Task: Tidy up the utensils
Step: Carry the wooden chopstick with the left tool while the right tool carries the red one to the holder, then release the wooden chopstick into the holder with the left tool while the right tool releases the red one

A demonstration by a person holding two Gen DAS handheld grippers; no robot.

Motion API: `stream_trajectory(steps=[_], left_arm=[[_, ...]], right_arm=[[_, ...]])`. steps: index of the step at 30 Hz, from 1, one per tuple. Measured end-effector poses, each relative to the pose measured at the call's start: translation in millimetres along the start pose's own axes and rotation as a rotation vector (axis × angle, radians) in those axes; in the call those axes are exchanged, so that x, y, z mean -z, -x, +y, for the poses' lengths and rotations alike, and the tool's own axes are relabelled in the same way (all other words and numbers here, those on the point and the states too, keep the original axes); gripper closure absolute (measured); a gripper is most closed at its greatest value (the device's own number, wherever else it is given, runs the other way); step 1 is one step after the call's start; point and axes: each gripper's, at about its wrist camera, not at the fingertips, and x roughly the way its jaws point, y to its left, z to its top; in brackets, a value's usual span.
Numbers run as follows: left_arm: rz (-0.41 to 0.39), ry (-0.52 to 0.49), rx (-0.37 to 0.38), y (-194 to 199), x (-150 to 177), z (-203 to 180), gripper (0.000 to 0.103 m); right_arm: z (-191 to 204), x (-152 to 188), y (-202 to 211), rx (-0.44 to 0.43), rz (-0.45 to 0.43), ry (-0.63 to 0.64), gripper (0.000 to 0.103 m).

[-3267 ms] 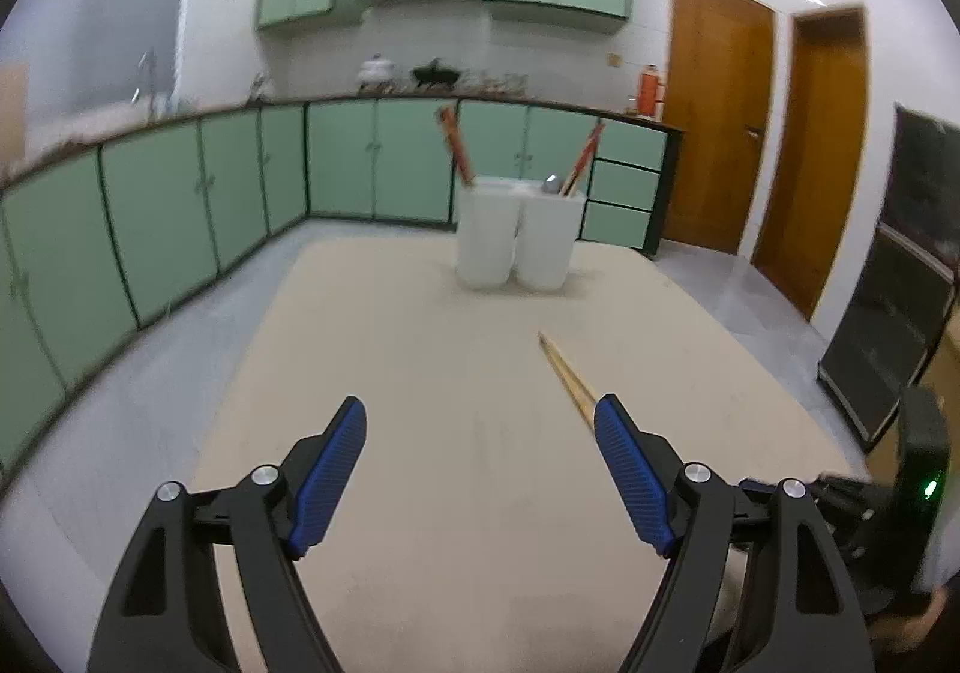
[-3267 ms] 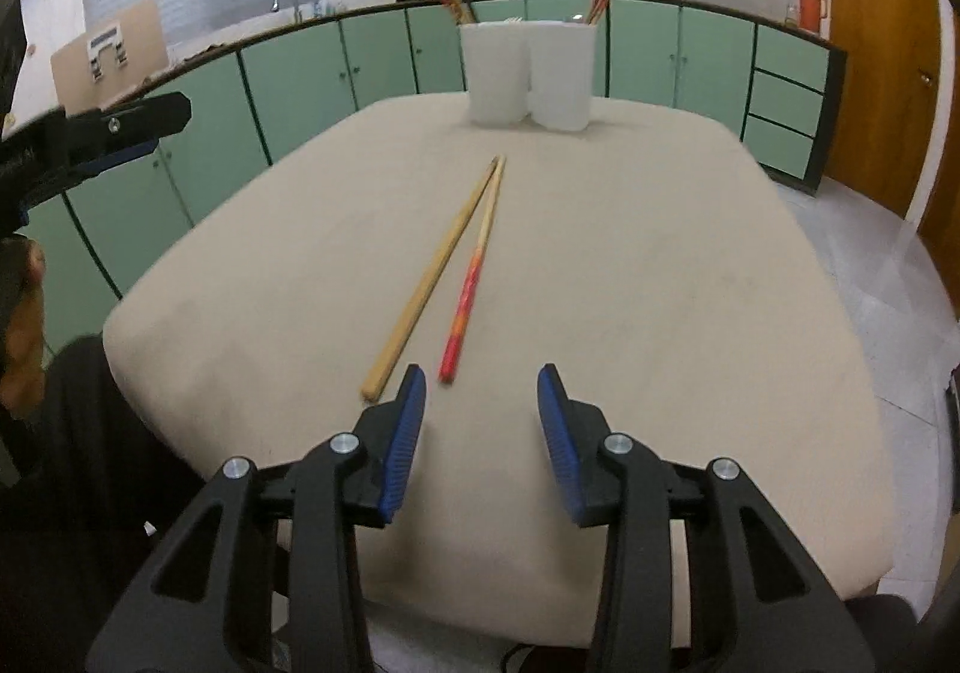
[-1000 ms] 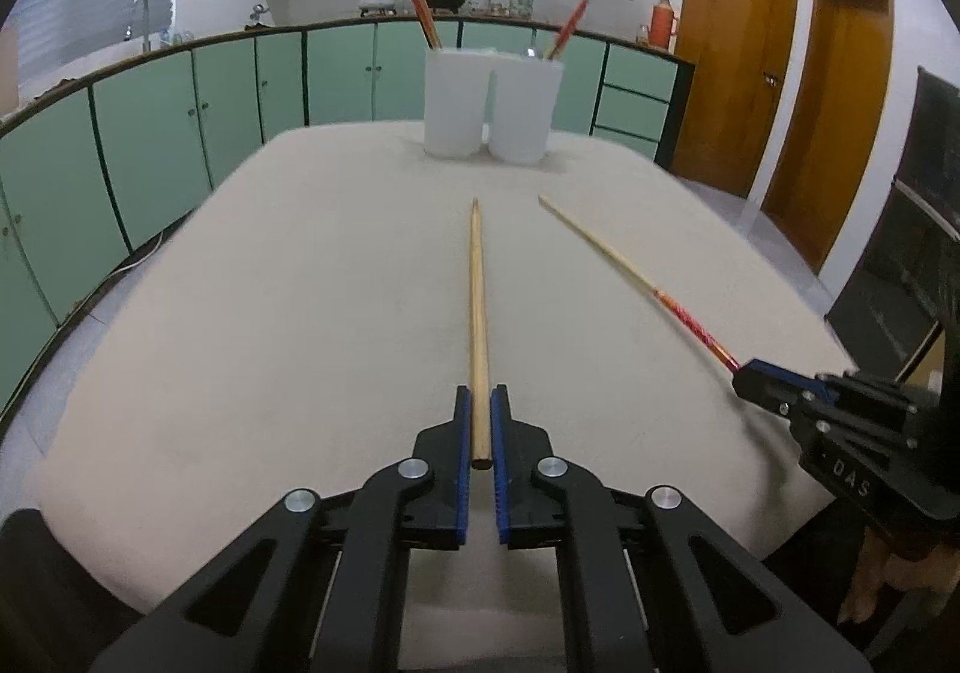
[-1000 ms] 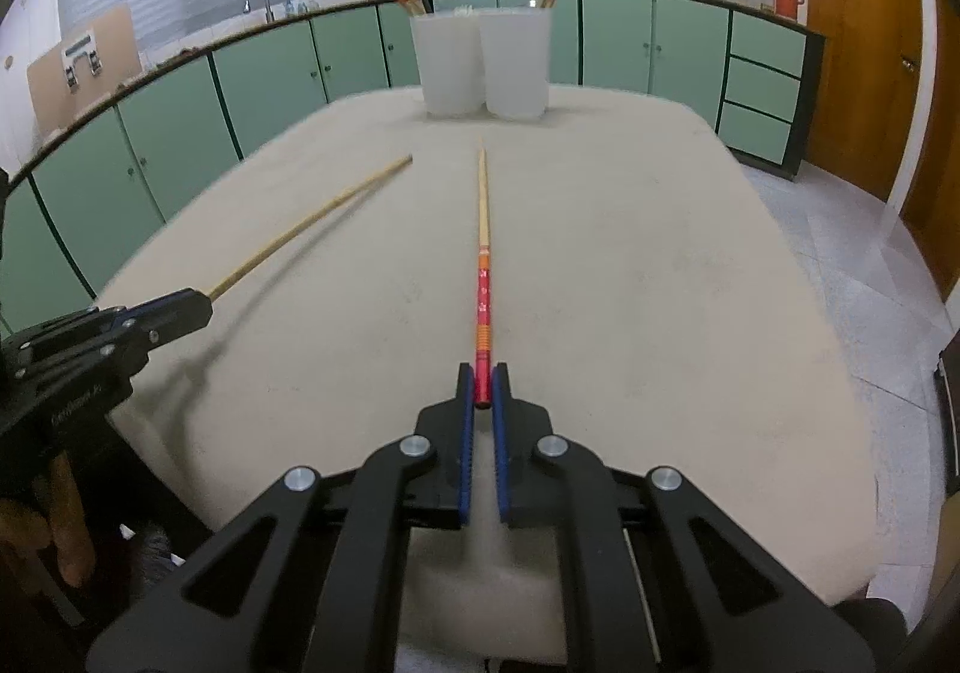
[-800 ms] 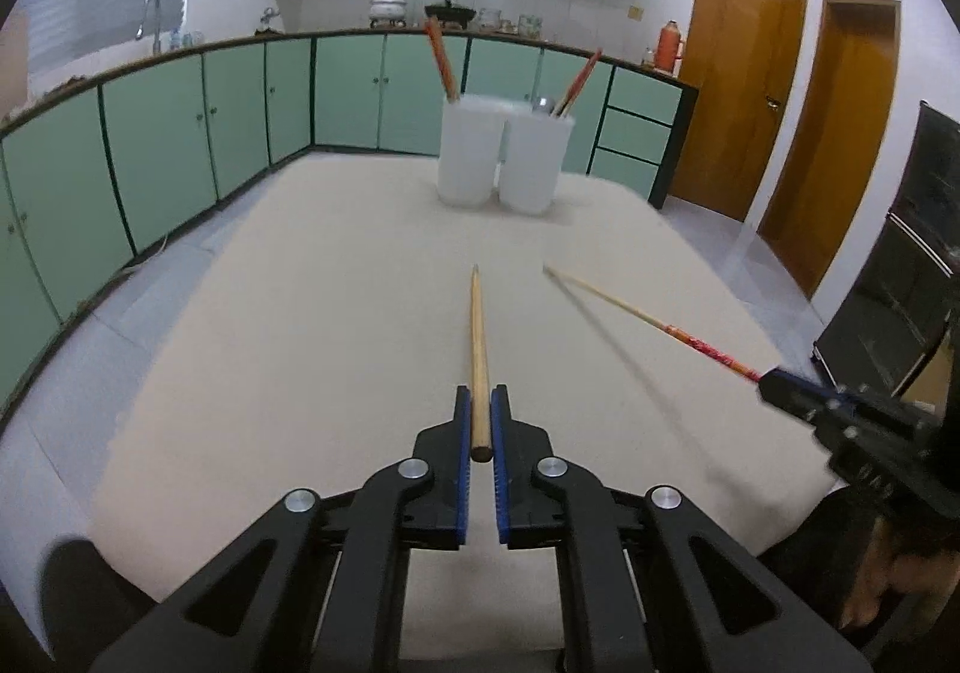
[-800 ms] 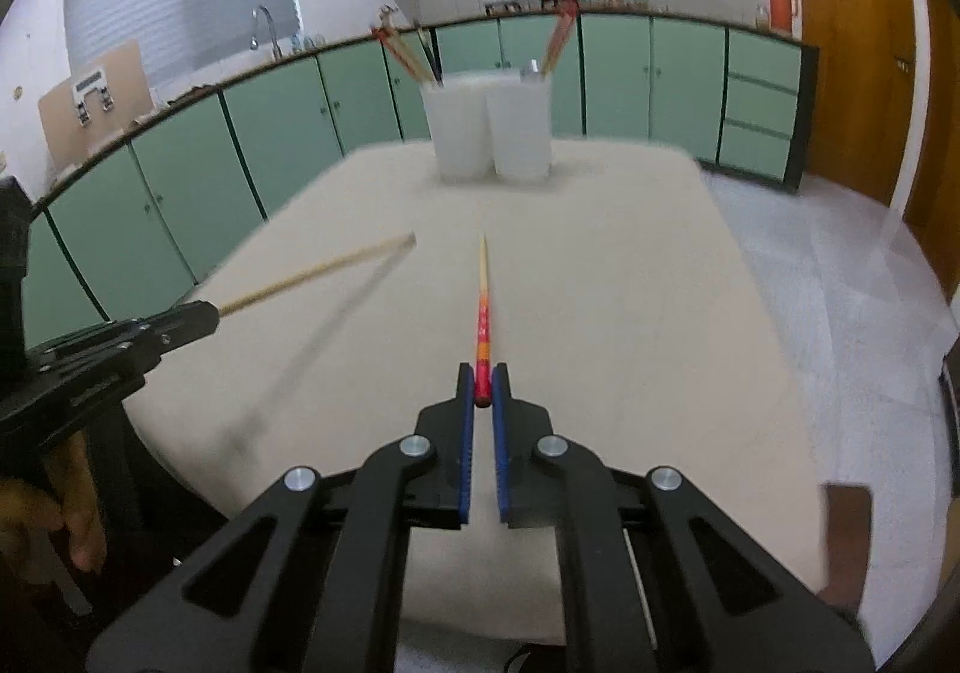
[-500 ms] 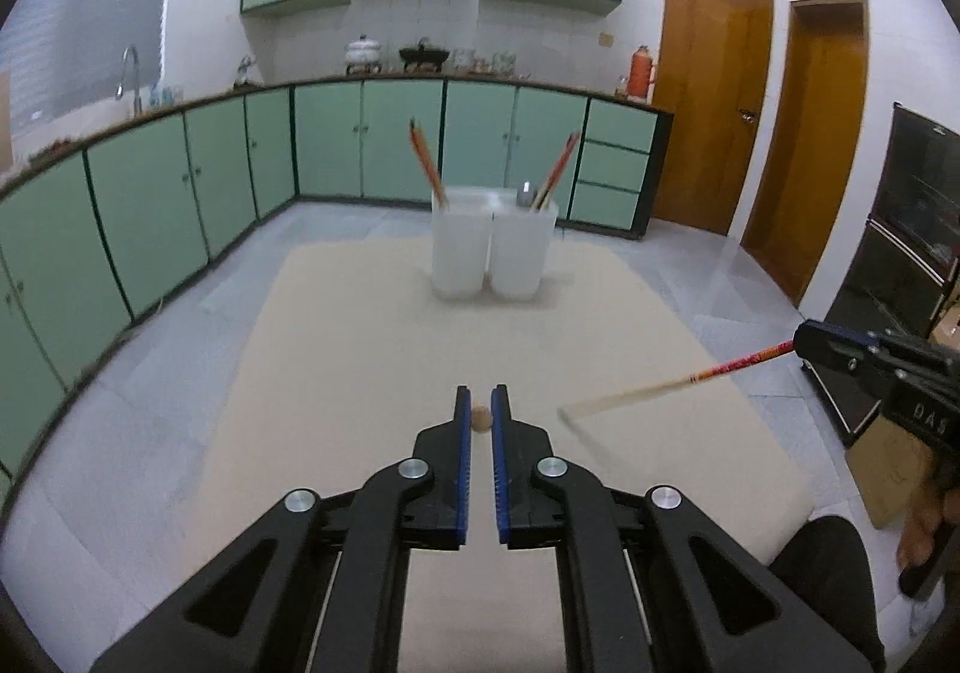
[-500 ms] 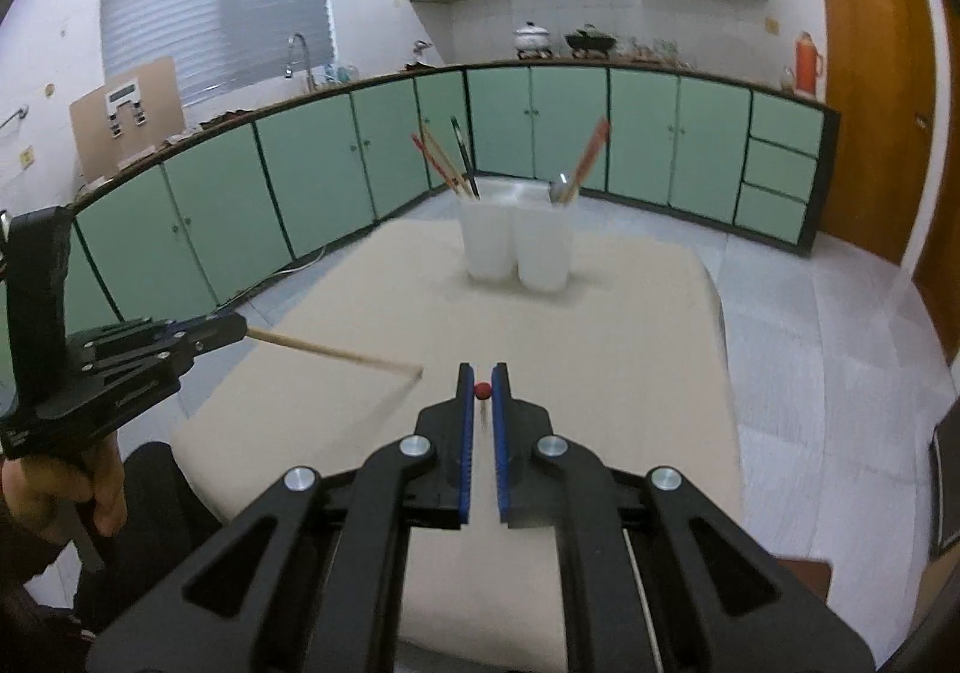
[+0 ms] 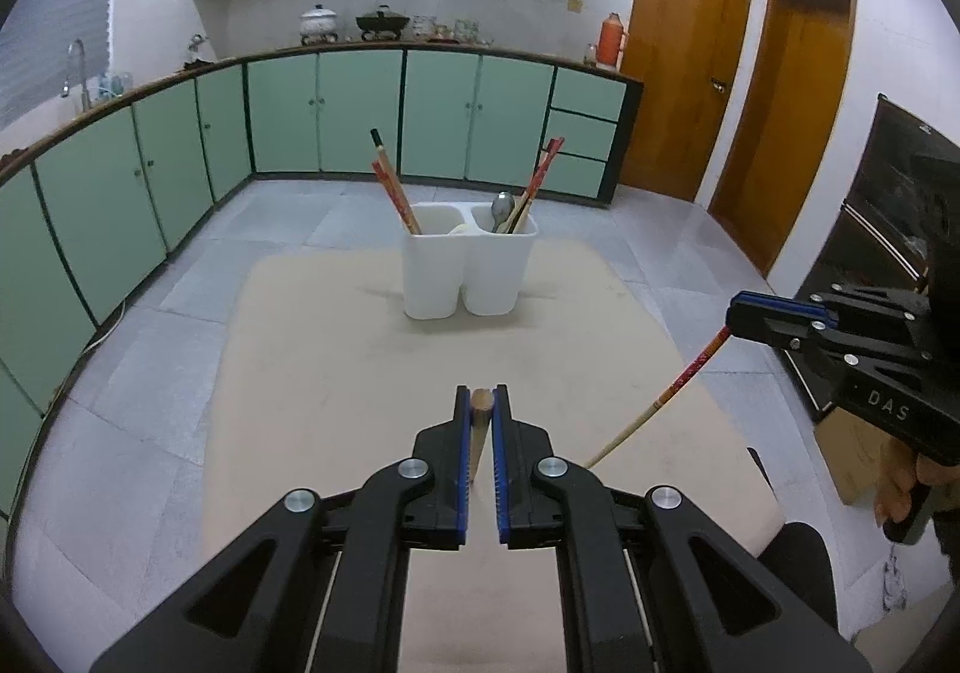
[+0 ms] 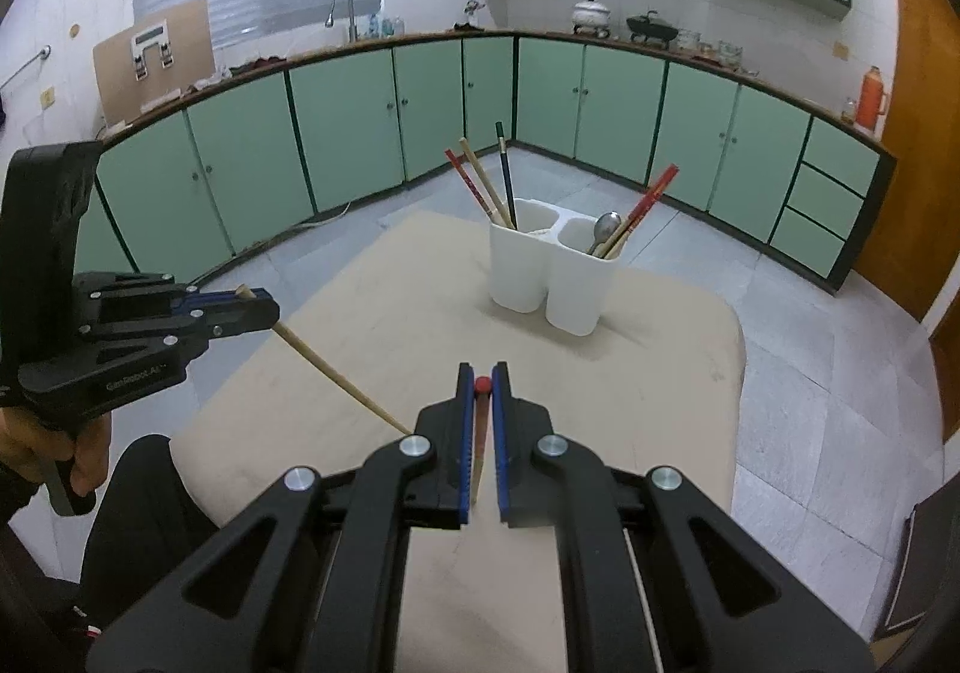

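The left tool (image 9: 482, 403) is clenched on a plain, round wooden chopstick (image 9: 478, 433), its blunt pale-brown butt showing between the ribbed blue pads (image 9: 462, 451) while the thin shaft slants down below them, clear of the surface (image 9: 336, 373). The right tool (image 10: 482, 382) is clenched the same way on a lacquered chopstick (image 10: 480, 433) with a glossy red butt that fades to bare cream wood along its tapering length. Both tools are matte black plastic with silver rivets. The surface is a beige rectangle with rounded corners and a dull, cloth-like finish. Near its far end stands a smooth white plastic utensil holder (image 9: 468, 277), two rounded compartments joined side by side. In the left wrist view, the left compartment holds slanting chopsticks (image 9: 393, 187), red, tan and black-tipped; the right one holds a shiny metal spoon (image 9: 501, 208) and more red chopsticks (image 9: 540, 175).
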Motion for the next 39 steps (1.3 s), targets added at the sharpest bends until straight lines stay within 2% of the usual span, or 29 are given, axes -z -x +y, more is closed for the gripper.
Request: stream_trajectory(steps=[5, 11, 18, 28, 34, 39], left_arm=[[0.025, 0.001, 0.031, -9.9, -21.7, 6.6, 0.097], [0.017, -0.017, 0.038, -9.0, -45.8, 8.8, 0.097], [-0.044, -0.063, 0.021, 6.5, -101.8, 3.8, 0.097], [-0.146, -0.045, 0.0, 8.8, -200.8, 13.0, 0.097], [-0.187, -0.04, -0.028, -17.0, -243.2, 18.7, 0.097], [-0.198, -0.017, -0.041, -53.5, -257.7, 27.5, 0.097]], right_arm=[[-9.5, -20.8, -9.3, -0.027, 0.034, -0.019, 0.098], [-19.1, -45.3, -5.6, -0.03, 0.044, -0.02, 0.098], [-42.3, -90.5, 6.7, 0.003, 0.016, -0.028, 0.098], [-77.6, -190.5, 24.9, 0.032, -0.08, -0.077, 0.098], [-91.1, -230.6, 6.7, 0.061, -0.114, -0.071, 0.098], [-101.4, -241.2, -33.4, 0.077, -0.098, -0.075, 0.098]])
